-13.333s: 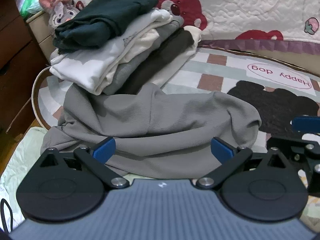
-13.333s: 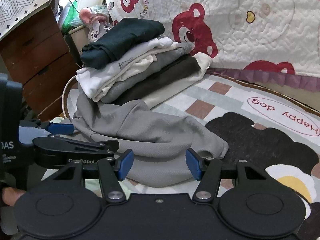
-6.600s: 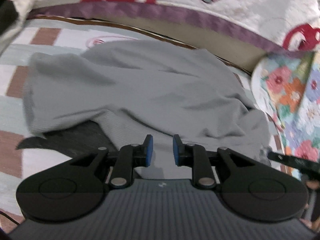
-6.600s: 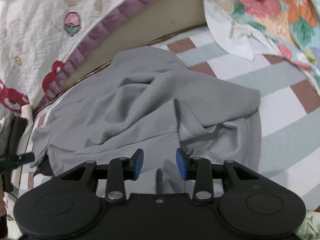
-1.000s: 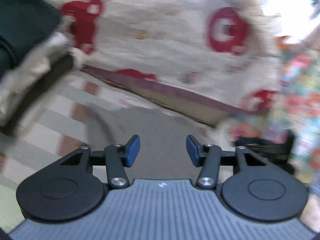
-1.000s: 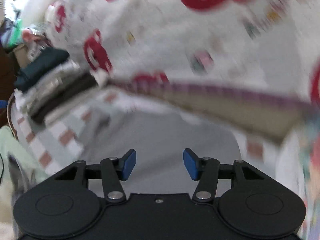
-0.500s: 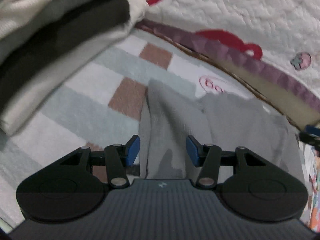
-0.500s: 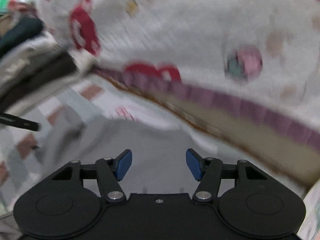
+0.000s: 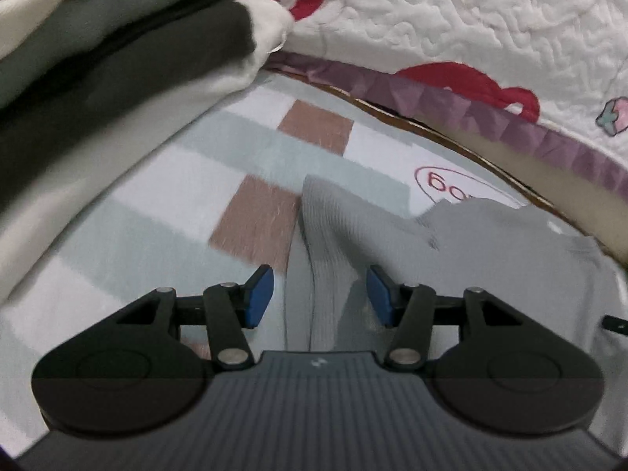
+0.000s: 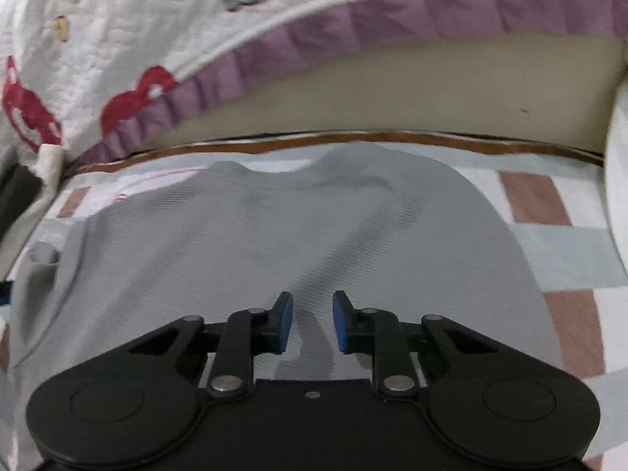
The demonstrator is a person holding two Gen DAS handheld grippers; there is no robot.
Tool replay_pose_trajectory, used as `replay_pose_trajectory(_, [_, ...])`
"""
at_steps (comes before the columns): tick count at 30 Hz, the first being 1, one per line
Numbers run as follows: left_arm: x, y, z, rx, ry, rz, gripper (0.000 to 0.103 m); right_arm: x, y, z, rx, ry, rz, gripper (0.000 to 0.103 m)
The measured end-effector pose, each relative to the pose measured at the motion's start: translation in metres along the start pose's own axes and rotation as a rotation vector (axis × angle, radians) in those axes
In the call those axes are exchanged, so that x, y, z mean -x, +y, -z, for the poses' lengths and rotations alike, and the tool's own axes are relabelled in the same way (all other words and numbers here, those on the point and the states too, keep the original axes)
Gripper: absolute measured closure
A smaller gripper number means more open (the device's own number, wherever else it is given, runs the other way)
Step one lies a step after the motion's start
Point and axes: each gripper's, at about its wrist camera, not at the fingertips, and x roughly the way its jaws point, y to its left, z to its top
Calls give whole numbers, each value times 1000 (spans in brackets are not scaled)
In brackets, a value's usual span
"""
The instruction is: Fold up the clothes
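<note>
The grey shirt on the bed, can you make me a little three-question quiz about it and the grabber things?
1. True or false: the left gripper is clamped shut on the grey shirt.
2. What lies to the left of the shirt in the left wrist view?
A. a stack of folded clothes
B. a shoe
C. a book
3. Which gripper has its jaws closer together?

Key: 1 false, it is open. 2 A. 3 the right gripper.

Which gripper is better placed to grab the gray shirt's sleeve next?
Left. The left gripper is open astride the sleeve; the right gripper is over the gray shirt body.
</note>
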Motion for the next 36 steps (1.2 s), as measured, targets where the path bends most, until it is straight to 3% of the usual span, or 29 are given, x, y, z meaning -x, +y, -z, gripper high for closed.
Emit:
replay_pose_trajectory(3, [-21,4,-13,21,24,60,47,-1,-17,-4,19,-1,60,76])
replay_pose_trajectory(6, [-27,16,-14,125,9,117,37,3,-34,-5,16,-5,83,72])
replay_pose_trajectory(10, [-27,16,-11,180,11,133,35,8,-55,-7,11,-11,115,61])
replay_pose_trajectory(15, [-31,4,-11,143,14,107,21,15,-83,-9,6,-18,155,60])
replay_pose_trajectory(19, [-32,-11,-4,23,-13,49,22,12,-91,-7,-24,4,163,60])
replay_pose_trajectory(22, [-36,-35,6,-211,-44,-56,51,9,-89,-7,-27,13,165,56])
replay_pose_trajectory(23, [-36,-43,10,-292,-52,-60,67,8,-87,-7,-25,16,166,54])
replay_pose_trajectory(24, [-36,-49,12,-339,-53,-45,90,6,-85,-7,-21,20,169,54])
replay_pose_trajectory(27, [-32,-61,13,-412,-54,-39,94,-1,-86,-7,-89,69,138,51])
replay_pose_trajectory(30, [-13,-55,0,-391,-126,-90,95,-2,-94,-5,-299,53,79,45])
replay_pose_trajectory(31, [-1,-48,-7,-354,-164,-112,95,-2,-96,-4,-345,42,65,41])
replay_pose_trajectory(33, [35,-19,-21,-180,-246,-96,95,-3,-96,-4,-354,35,63,41])
replay_pose_trajectory(36, [50,23,-23,-9,-256,-130,95,-5,-83,-4,-224,69,91,41])
